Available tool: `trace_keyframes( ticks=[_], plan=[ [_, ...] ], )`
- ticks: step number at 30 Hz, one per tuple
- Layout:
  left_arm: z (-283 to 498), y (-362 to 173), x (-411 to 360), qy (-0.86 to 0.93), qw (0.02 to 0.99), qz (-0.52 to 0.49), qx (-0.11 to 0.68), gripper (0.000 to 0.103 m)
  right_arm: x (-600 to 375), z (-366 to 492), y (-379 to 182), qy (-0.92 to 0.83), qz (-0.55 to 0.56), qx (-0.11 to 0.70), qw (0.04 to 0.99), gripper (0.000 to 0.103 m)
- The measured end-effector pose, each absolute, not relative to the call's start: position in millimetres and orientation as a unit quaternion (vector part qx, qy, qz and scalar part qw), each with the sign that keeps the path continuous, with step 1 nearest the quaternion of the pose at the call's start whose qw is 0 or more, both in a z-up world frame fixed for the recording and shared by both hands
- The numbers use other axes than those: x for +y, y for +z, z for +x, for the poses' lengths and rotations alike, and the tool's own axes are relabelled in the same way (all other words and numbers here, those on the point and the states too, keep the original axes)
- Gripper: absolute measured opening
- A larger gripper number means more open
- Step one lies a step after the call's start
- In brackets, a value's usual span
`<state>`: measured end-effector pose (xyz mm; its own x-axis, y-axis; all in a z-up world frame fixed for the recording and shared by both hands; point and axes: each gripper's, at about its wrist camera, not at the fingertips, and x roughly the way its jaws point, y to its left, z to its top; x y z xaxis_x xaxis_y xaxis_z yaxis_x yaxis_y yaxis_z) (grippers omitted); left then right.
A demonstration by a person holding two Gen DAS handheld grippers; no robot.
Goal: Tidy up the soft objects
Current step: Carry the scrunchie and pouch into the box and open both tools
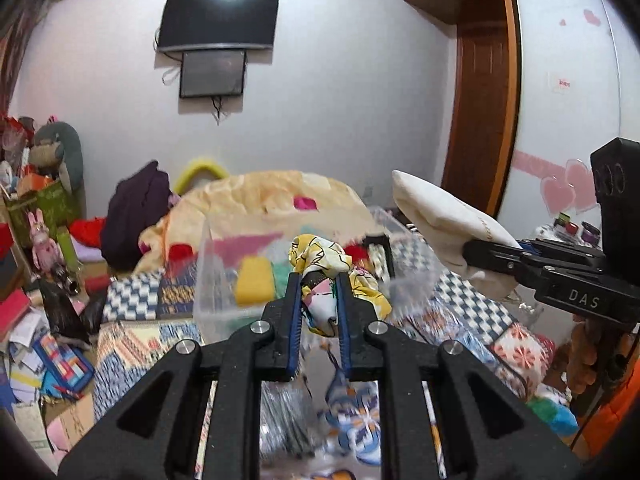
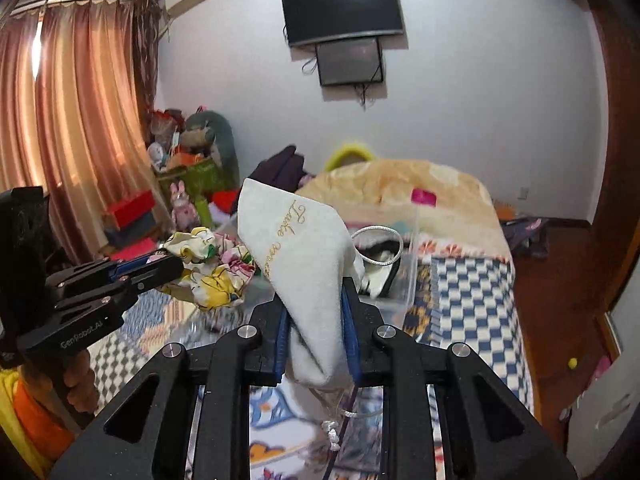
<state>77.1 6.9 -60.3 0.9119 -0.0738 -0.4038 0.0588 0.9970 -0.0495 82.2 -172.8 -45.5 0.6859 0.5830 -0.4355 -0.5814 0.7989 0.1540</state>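
Note:
My left gripper (image 1: 317,280) is shut on a crumpled yellow and white patterned cloth (image 1: 320,258) and holds it above the bed. The cloth also shows in the right wrist view (image 2: 208,264), held by the left gripper (image 2: 170,264). My right gripper (image 2: 314,292) is shut on a cream drawstring pouch (image 2: 300,248) with gold lettering, raised above the bed. In the left wrist view the pouch (image 1: 436,216) juts up from the right gripper (image 1: 480,252). A clear plastic bin (image 1: 224,272) with a yellow sponge (image 1: 255,282) and coloured soft items sits just beyond both.
The bed has a patterned quilt (image 2: 464,284) and an orange blanket (image 2: 400,184) at the far end. Toys and boxes (image 2: 188,160) crowd the left side by the curtain (image 2: 72,120). A wardrobe (image 1: 560,100) stands at the right.

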Motion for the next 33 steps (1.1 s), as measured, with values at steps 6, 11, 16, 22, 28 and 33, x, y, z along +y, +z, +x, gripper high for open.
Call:
trace_keyframes(
  ticks=[6, 11, 16, 22, 28, 33],
  plan=[
    [96.9, -51.6, 12.5, -0.018, 0.981, -0.024, 0.193, 0.015, -166.5, 101.9, -37.0, 0.297, 0.009, 0.222, 0.929, 0.021],
    [118.1, -57.9, 15.3, -0.008, 0.979, -0.024, 0.202, 0.015, -158.7, 118.4, -41.2, 0.286, 0.006, 0.228, 0.931, 0.021],
    [142.3, -69.9, 17.5, -0.005, 0.973, -0.022, 0.229, 0.015, -150.1, 132.6, -49.7, 0.268, -0.01, 0.243, 0.932, 0.021],
    [164.3, -85.4, 17.8, -0.006, 0.966, -0.017, 0.259, 0.015, -144.7, 148.4, -64.5, 0.262, -0.011, 0.276, 0.925, 0.021],
    [173.5, -97.2, 14.9, -0.012, 0.96, -0.012, 0.278, 0.016, -136.4, 154.1, -75.9, 0.263, -0.019, 0.302, 0.916, 0.021],
    [172.8, -100.2, 13.6, -0.019, 0.959, -0.014, 0.284, 0.019, -136.2, 152.6, -77.0, 0.267, -0.012, 0.31, 0.912, 0.024]
  ],
)
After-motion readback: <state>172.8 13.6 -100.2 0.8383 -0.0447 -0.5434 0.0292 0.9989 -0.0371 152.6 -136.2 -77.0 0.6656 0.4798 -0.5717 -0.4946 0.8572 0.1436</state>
